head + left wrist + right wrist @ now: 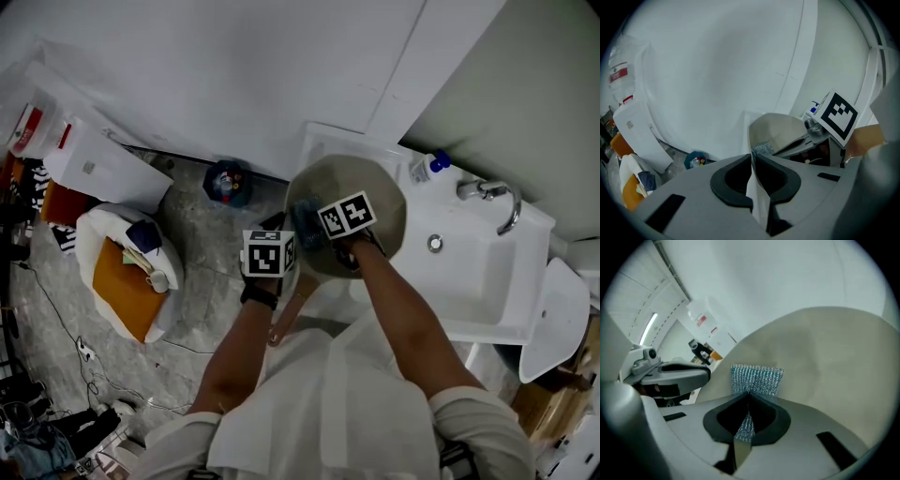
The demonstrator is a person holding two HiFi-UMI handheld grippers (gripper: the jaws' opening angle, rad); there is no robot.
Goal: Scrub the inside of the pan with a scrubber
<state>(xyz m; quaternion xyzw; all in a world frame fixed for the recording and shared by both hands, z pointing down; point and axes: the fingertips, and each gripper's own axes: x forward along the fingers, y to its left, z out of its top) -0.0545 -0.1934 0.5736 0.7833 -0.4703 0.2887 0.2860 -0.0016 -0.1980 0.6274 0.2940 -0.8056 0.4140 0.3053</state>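
On the grey floor at the far left lies a white bag (pixel 103 246) with something orange in it, and a small round blue thing (pixel 228 181) sits further right, close to the wall. The left gripper (pixel 752 157) has its jaws pressed together on a thin pale strip that runs up into the rim of the pan (pixel 375 187), so it holds the pan by its near left edge. A brownish handle (pixel 284 319) reaches from that edge back toward the person. The pan is tilted, its dull grey-green inside facing the person, and it is held over the left end of the white sink (pixel 487 281). The right gripper (pixel 749 394) is clamped on the scrubber (pixel 756 379), a blue-green mesh pad. Its free end sticks out past the jaws and lies against the inside of the pan, toward the left. To the right of the pan, a bottle with a blue cap (pixel 429 167) stands on the far edge of the sink. The metal tap (pixel 497 195) is further right.
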